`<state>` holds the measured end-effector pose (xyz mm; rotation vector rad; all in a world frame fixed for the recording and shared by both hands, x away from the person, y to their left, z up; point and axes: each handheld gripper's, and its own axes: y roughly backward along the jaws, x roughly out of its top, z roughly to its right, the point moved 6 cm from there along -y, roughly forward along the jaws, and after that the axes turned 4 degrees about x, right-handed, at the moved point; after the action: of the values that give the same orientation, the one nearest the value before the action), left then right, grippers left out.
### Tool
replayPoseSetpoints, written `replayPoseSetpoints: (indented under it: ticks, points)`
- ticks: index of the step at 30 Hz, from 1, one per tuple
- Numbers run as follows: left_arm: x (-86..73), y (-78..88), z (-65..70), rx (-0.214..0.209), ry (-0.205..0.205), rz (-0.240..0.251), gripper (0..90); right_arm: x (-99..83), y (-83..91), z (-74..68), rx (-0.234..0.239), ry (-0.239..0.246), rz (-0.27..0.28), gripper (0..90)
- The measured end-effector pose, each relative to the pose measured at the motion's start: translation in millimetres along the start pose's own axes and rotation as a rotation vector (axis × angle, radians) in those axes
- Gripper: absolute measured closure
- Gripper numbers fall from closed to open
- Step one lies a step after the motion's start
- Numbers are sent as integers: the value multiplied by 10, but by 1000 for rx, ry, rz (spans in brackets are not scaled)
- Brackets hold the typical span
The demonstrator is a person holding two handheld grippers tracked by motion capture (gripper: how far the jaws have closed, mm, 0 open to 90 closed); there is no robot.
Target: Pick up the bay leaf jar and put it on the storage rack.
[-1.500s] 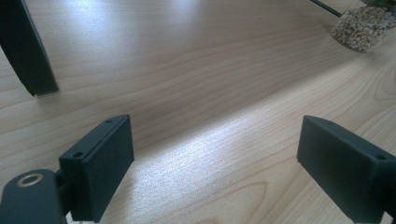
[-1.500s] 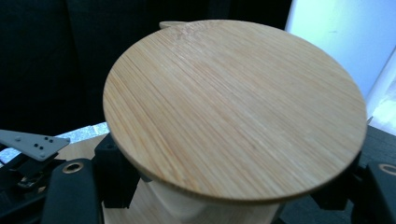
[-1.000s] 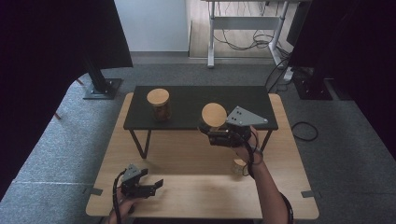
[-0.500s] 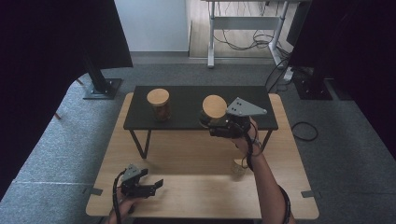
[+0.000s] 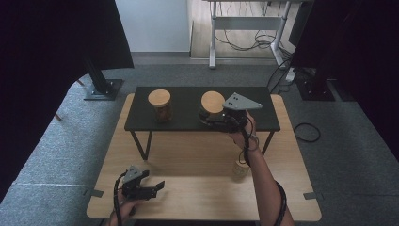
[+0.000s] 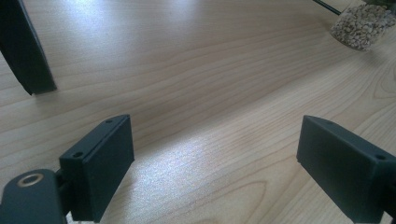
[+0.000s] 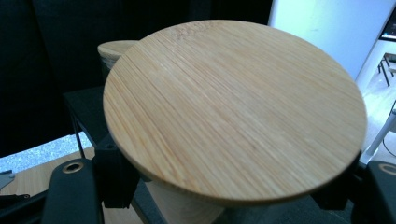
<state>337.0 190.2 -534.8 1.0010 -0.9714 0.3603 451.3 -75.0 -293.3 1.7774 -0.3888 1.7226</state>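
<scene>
Over the black shelf (image 5: 179, 113): right gripper (image 5: 217, 123) clamped on bamboo-lidded jar (image 5: 212, 104), risking a knock against second jar (image 5: 160, 104); left gripper (image 5: 153, 188) gaping, empty, near table (image 5: 197, 155) edge

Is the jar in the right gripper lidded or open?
Lidded. A round bamboo lid covers the jar held between the right gripper's fingers.

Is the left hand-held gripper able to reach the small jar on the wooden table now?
Probably yes. The left hand-held gripper is open with nothing in it, and bare wooden table lies between it and the small jar.
</scene>
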Motion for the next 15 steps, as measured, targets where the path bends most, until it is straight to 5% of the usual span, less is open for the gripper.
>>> replayPoseSetpoints:
  ticks: [15]
  points:
    - [0, 0, 0, 0, 0, 0, 104, -135, -152, 192, -79, -32, -102, 251]
